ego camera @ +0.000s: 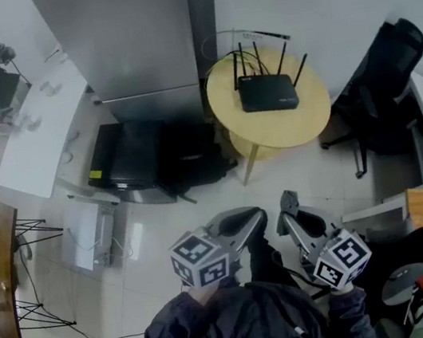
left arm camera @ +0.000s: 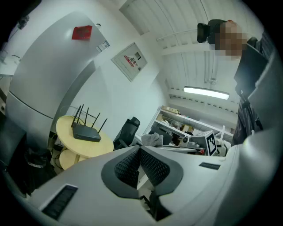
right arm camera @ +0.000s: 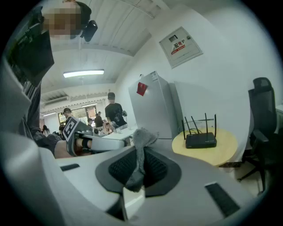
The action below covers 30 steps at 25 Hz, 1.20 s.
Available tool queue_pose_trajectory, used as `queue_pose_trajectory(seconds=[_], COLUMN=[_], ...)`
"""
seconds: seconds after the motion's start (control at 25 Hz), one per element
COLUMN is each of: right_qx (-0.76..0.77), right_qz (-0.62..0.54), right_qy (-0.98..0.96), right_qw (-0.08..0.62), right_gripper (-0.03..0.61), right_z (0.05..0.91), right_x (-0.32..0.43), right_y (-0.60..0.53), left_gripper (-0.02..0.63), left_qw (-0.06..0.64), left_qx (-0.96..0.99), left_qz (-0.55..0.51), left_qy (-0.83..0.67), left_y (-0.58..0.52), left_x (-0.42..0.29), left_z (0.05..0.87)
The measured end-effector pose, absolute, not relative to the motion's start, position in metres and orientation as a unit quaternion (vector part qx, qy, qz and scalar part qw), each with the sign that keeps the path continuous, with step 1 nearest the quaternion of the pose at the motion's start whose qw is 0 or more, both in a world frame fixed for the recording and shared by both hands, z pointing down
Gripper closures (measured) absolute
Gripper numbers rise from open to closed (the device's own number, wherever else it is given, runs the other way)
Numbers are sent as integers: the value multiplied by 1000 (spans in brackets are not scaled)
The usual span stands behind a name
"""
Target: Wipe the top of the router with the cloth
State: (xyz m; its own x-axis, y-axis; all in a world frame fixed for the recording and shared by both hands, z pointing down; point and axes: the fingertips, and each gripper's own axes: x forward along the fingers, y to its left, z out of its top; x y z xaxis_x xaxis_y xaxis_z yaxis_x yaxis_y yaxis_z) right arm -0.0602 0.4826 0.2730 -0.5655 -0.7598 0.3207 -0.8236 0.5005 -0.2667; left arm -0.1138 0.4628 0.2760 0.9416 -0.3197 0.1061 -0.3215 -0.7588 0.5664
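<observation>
A black router [ego camera: 267, 91] with several upright antennas sits on a round yellow table [ego camera: 301, 126], well ahead of both grippers. In the right gripper view the router [right arm camera: 201, 140] stands to the right, beyond the jaws. My right gripper [right arm camera: 140, 149] is shut on a grey cloth [right arm camera: 142, 136], which sticks up above the pads. My left gripper [left arm camera: 139, 148] is shut with nothing between its pads; the router [left arm camera: 86, 133] lies far off at its left. In the head view both the left gripper [ego camera: 254, 216] and the right gripper [ego camera: 287, 202] are held close to my body, side by side.
A tall grey fridge [ego camera: 132, 40] stands left of the table, with a black box [ego camera: 132, 155] on the floor by it. A black office chair [ego camera: 387, 84] is at the table's right. A white desk [ego camera: 36, 138] and people are at the far left.
</observation>
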Motion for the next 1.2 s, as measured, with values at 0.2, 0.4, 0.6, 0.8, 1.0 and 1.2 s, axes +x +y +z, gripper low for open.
queue_pose_trajectory(seconds=[0.2, 0.4, 0.6, 0.8, 1.0, 1.2], right_qx=[453, 439, 417, 393, 379, 373], right_qz=[195, 202, 218, 235, 246, 251], right_qy=[-866, -871, -877, -882, -881, -875], right_qw=[78, 86, 96, 113, 136, 179], right_gripper=[511, 511, 510, 510, 510, 511], right_z=[289, 297, 312, 338, 372, 411], right_x=[-13, 33, 71, 91, 89, 77], right_y=[405, 317, 242, 182, 117, 48], left_gripper=[611, 611, 611, 611, 611, 611], left_qw=[305, 313, 319, 327, 341, 359], left_qx=[935, 930, 923, 916, 908, 904], left_qz=[5, 15, 19, 31, 35, 43], left_qy=[-181, -194, -215, -231, -241, -227], left_y=[388, 297, 217, 160, 107, 62], left_x=[-64, -13, 23, 41, 38, 33], left_z=[294, 302, 307, 326, 352, 379])
